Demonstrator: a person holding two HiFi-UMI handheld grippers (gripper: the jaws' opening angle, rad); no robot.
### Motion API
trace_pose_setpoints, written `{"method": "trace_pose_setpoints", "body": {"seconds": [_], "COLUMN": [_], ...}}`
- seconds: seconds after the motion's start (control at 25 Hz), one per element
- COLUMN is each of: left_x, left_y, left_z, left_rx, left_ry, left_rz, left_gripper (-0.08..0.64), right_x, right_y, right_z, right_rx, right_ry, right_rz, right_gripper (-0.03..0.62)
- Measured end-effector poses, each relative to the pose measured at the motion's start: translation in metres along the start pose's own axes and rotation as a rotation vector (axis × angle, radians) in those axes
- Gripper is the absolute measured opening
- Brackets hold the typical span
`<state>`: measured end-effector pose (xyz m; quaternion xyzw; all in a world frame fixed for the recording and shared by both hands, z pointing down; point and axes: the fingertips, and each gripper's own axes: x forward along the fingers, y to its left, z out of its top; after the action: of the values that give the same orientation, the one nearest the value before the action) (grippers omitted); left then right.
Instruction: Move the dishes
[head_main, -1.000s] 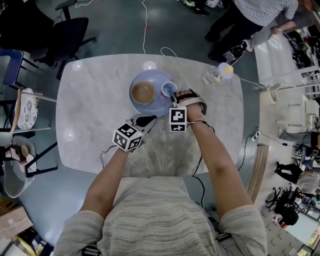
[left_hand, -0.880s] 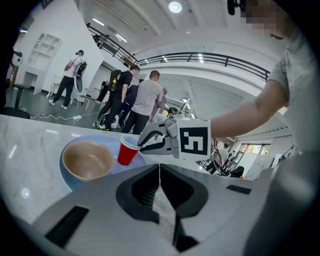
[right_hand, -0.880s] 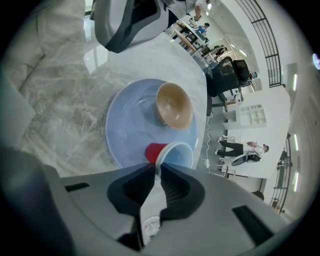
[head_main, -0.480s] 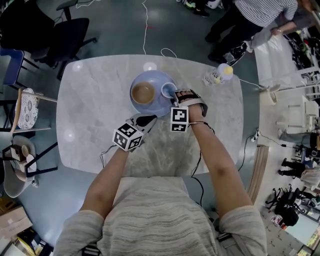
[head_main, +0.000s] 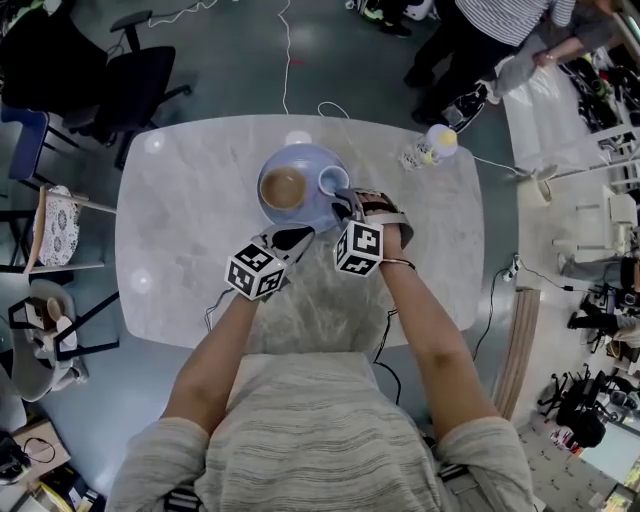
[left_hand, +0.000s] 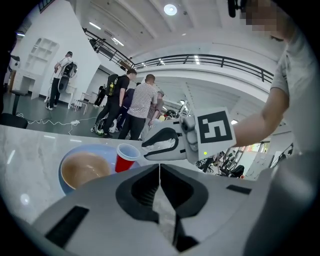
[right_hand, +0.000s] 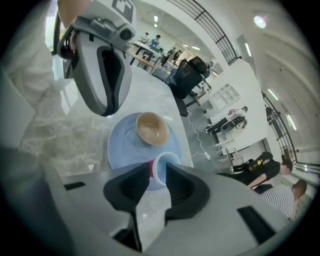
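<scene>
Hovering just short of the near rim of the blue plate (head_main: 300, 155), the left gripper (head_main: 297, 238) has its jaws pressed together on nothing and sits where it was a second ago. On the plate, the brown bowl (head_main: 284, 188) stands to the left and the red cup (head_main: 333, 181) upright beside it on the right. The change is at the right gripper (head_main: 347, 203): a second ago it was down at the cup, and its jaws have just been opening. It now sits back from the cup, which shows beyond the gap with neither pad on it. That reads as the cup let go on the plate, so bowl and cup are stacked for moving together. Farther right on the table (head_main: 180, 220), a small bottle (head_main: 428, 150) lies well apart from the plate; nothing crowds it, though the two grippers are near each other.
</scene>
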<state>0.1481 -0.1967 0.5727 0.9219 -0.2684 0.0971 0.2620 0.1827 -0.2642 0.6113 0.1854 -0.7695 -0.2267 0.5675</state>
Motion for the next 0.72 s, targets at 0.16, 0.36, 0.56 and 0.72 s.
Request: {"method": "trace_pose_setpoints", "body": {"seconds": [0.16,0.36,0.56,0.72], "left_x": [-0.006,-0.02,-0.029,-0.038], "left_y": [-0.007,-0.016,-0.036,-0.057], "left_z": [0.008,0.017,0.028,0.043], "left_rx": [0.014,0.031,0.07,0.101], "left_ry": [-0.018,-0.053,-0.083,-0.121], "left_rz": [-0.003,0.0,-0.021,-0.044], "left_gripper": [0.021,0.021,0.021,0.021], "right_x": [-0.023,-0.055,-0.091,-0.127], "right_y": [0.0,0.003,0.005,0.007], "right_z": [0.011,0.019,0.026,0.039], "right_rx": [0.153,0.392,0.607,0.729], "right_ry": [-0.071,-0.162,-0.293,-0.447], "right_rz": [-0.046,-0.106,-0.144,-0.146], "right_gripper": [0.081,0.047,0.03,0.025]}}
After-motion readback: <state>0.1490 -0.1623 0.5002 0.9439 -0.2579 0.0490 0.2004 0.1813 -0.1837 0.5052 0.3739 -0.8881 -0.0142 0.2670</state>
